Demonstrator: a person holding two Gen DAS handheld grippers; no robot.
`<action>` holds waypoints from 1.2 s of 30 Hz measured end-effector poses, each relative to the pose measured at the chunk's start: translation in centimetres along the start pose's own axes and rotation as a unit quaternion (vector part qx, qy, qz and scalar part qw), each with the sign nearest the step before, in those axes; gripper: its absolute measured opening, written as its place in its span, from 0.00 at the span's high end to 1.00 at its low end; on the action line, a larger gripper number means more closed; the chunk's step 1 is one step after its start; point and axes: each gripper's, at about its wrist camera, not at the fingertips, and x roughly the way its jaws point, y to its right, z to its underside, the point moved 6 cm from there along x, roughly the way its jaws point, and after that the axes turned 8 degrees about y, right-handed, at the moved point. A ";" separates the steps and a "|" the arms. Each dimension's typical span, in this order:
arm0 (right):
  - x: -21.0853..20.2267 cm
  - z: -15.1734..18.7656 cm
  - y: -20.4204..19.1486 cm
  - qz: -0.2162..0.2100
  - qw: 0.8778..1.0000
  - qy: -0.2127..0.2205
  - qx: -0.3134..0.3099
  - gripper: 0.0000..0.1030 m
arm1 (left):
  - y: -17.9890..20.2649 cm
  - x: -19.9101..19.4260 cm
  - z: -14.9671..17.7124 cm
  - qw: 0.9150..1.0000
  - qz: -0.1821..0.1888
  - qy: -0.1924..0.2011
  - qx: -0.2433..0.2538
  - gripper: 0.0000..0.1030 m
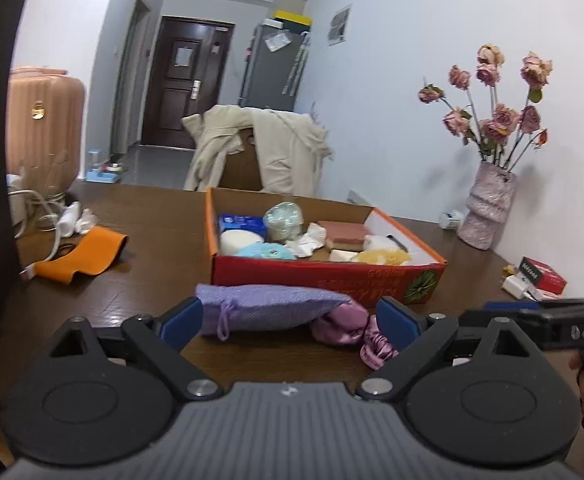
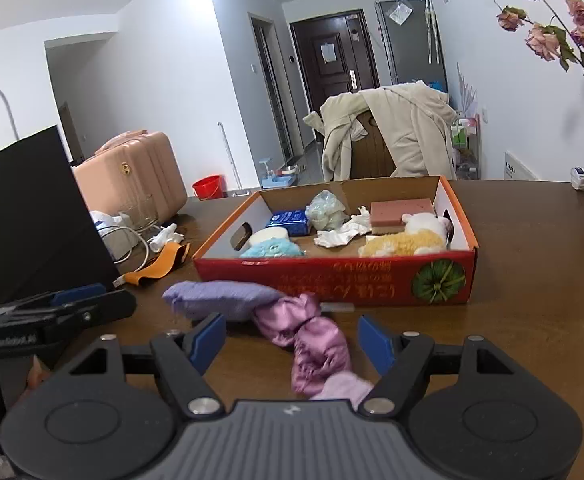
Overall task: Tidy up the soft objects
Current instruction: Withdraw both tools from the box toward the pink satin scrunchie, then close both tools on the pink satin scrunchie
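I see the brown table [image 1: 152, 216] filling both views, and on it the red cardboard box [image 1: 328, 276] sits open-topped; inside I make out a blue packet [image 1: 241, 222], a white round pad [image 1: 239, 240], a fluffy blue thing [image 1: 266, 250], a wrapped pale-green bundle [image 1: 283, 220], crumpled white cloth [image 1: 308, 240], a pink sponge [image 1: 344, 234] and a yellow plush toy [image 2: 402, 242]. Just in front of the box lies the lilac drawstring pouch [image 1: 268, 310], and the shiny pink satin cloth [image 2: 316, 340] touches its right end, trailing toward me; both rest on the table, outside the box. My left gripper [image 1: 290, 320] stands wide open, its blue pads either side of the pouch and not pressing it; nothing is held. My right gripper [image 2: 292, 338] is also spread, the satin cloth lying between its fingers, apart from the pads; I hold nothing there either. An orange felt piece [image 1: 82, 256] lies to the left, well apart from the box.
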 end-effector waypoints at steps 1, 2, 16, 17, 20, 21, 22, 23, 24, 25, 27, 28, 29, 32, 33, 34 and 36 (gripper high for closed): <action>-0.2 0.4 -0.2 -0.002 1.000 -0.004 -0.001 0.29 | -0.2 -0.4 0.2 1.000 -0.006 0.001 -0.003 0.07; -0.3 0.7 -0.4 -0.006 1.000 -0.008 0.000 0.29 | -0.2 -0.7 0.4 1.000 -0.004 0.005 -0.008 0.06; -1.8 3.2 1.8 0.031 0.999 0.008 0.012 0.30 | 2.0 0.4 4.7 0.999 0.001 -0.046 0.006 0.04; -1.6 3.4 2.0 0.031 0.999 0.005 0.015 0.30 | 2.2 0.7 4.9 0.999 0.001 -0.052 0.006 0.04; -0.8 3.7 2.6 0.031 0.999 -0.002 0.021 0.30 | 2.4 1.5 5.3 0.998 -0.001 -0.062 0.010 0.04; -0.5 3.7 2.7 0.029 0.999 -0.003 0.020 0.30 | 2.4 1.8 5.3 0.998 -0.002 -0.064 0.010 0.04; -0.1 3.7 2.8 0.028 0.999 -0.004 0.020 0.30 | 2.5 2.2 5.3 0.998 -0.002 -0.067 0.010 0.04; 0.2 3.8 2.8 0.025 0.999 -0.005 0.019 0.30 | 2.6 2.7 5.4 0.997 -0.004 -0.072 0.012 0.05; 0.7 3.8 2.9 0.023 1.000 -0.007 0.019 0.30 | 2.6 3.1 5.5 0.997 -0.004 -0.075 0.014 0.05; 1.3 3.9 3.1 0.022 1.000 -0.010 0.020 0.30 | 2.7 3.7 5.6 0.997 -0.004 -0.078 0.015 0.05; 2.6 4.1 3.5 0.020 0.999 -0.019 0.023 0.31 | 2.8 4.8 5.7 0.996 -0.003 -0.083 0.012 0.07; 3.4 4.2 3.6 0.019 0.999 -0.025 0.022 0.34 | 2.8 5.4 5.7 0.996 -0.003 -0.085 0.010 0.08; 4.2 4.1 3.7 0.017 0.999 -0.028 0.019 0.36 | 2.8 6.0 5.6 0.996 -0.002 -0.086 0.010 0.08; 6.8 3.8 3.9 0.018 0.999 -0.036 0.007 0.42 | 2.7 8.1 4.8 0.996 -0.006 -0.092 0.011 0.15; 7.5 3.6 4.0 0.017 0.999 -0.038 0.003 0.43 | 2.7 8.8 4.5 0.995 -0.003 -0.097 0.011 0.18; 8.2 3.4 4.2 0.010 0.999 -0.041 0.001 0.48 | 2.9 9.4 4.3 0.995 -0.001 -0.101 0.012 0.21; 9.4 3.4 4.6 -0.006 0.998 -0.058 0.002 0.56 | 3.5 10.5 4.1 0.995 0.008 -0.103 0.017 0.25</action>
